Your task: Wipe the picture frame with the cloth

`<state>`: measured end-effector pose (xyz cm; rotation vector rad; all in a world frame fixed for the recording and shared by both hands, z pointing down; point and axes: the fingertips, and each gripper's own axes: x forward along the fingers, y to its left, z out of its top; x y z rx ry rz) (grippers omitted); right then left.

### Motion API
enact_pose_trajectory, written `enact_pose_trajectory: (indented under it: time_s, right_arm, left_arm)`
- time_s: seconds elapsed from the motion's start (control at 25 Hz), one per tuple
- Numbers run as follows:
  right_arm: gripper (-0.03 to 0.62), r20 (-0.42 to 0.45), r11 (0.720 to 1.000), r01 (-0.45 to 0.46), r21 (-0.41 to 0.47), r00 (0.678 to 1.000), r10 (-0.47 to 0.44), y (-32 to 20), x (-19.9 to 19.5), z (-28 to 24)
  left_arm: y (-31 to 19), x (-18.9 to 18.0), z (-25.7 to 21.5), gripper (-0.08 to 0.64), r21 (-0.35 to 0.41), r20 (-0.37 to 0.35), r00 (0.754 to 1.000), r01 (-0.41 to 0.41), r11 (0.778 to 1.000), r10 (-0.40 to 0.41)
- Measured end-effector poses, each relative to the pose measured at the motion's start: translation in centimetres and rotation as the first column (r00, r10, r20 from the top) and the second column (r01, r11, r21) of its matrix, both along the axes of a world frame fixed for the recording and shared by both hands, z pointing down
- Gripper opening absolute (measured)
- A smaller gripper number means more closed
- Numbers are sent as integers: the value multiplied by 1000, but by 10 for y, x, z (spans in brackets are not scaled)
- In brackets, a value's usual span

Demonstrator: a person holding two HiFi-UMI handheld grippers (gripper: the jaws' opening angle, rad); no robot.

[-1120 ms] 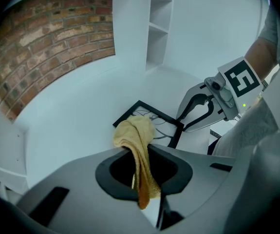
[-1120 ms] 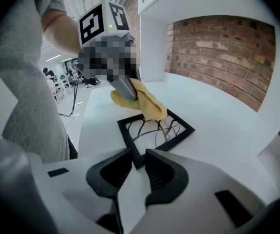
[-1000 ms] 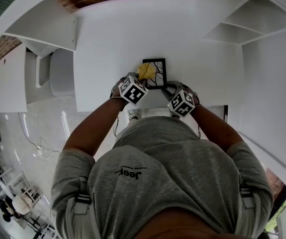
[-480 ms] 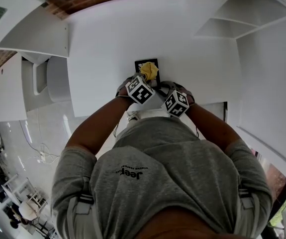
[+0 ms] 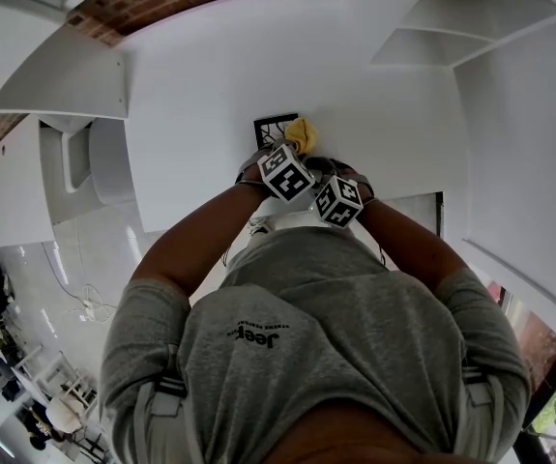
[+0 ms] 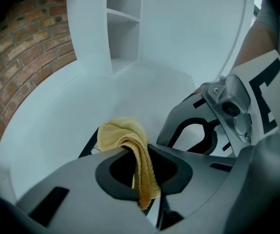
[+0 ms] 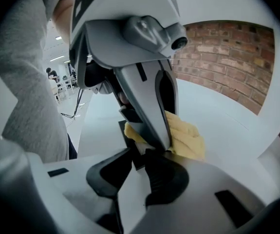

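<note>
Head view: the picture frame [image 5: 270, 127] lies flat on the white tabletop [image 5: 200, 85], near its front edge and just ahead of both grippers.
Cloth: the yellow cloth [image 6: 122, 135] is bunched on the frame's right side, touching it.
Left gripper: the left gripper [image 6: 140, 155] pinches the cloth, and a tail hangs back between the jaws.
Right gripper: the right gripper [image 7: 132, 162] appears clamped on the frame's near dark edge, steadying it.
Risk, cloth: only a thin fold is held, so a hard stroke could drag it free.
Risk, frame: it is held at one edge only, so sideways pressure could pivot it or slide it towards the tabletop's front edge.
Risk, contact: the grippers sit very close together, so the left could strike the right, or bare jaw could scrape the glass.
Writing: "Jeep" shows on the grey shirt [image 5: 255, 334]. The cubes [image 5: 285, 172] carry square markers only. The bold black marks on the gripper bodies are cut off and unreadable.
</note>
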<state>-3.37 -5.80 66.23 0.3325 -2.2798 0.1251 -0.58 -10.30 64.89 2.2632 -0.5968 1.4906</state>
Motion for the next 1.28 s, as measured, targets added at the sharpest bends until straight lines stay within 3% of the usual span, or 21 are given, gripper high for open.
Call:
enact_pose_trajectory:
  time_s: [0.76, 1.28]
  right_arm:
    - [91, -9, 1000, 7, 13, 1000, -7, -2, 1, 2]
    - [46, -16, 999, -32, 15, 999, 32, 5, 12, -5]
  left_arm:
    - [-3, -7, -1, 64, 17, -11, 1000, 28, 999, -28]
    - [14, -99, -18, 64, 30, 0, 979, 204, 978, -204]
